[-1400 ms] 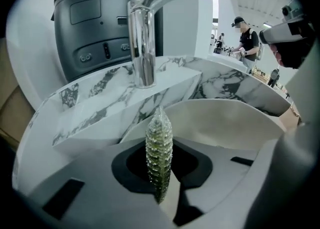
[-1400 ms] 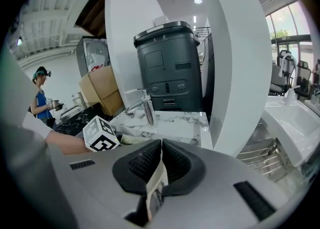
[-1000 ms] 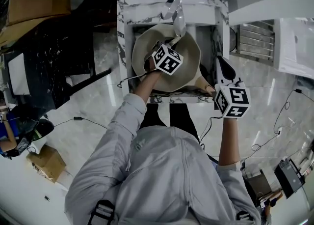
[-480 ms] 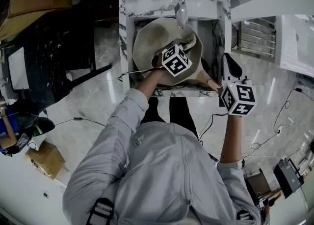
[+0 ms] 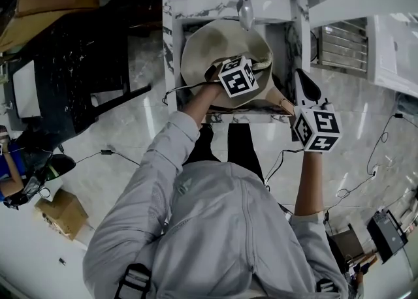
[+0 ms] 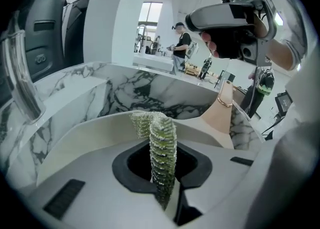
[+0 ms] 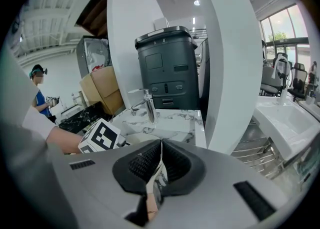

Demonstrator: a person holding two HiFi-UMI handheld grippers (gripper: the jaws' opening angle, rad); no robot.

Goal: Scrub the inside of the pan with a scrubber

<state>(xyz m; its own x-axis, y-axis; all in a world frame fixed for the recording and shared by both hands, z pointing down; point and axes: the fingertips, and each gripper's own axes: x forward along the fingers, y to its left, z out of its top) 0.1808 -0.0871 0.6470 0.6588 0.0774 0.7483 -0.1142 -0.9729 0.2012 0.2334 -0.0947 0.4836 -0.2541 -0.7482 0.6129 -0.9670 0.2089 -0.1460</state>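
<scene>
The right gripper [image 7: 160,153] is nearest, at the pan's handle side. Its jaws are clamped on the tip of the pan handle [image 6: 222,115] and steady the pan [image 5: 209,43]. This hold has not changed since the earlier frames.

The left gripper [image 6: 163,153] is over the pan's inside, its jaws closed on the green mesh scrubber [image 6: 159,128]. The scrubber stands between the jaws, and its free end curls toward the pan wall.

Change: the left gripper has travelled from the pan's middle toward the handle side. Judgement: a scrubbing stroke is under way, and the side away from the handle is still to be worked.

The pan lies in the marble sink [image 5: 171,36]. The faucet [image 5: 240,0] stands beyond the pan's far rim.
</scene>
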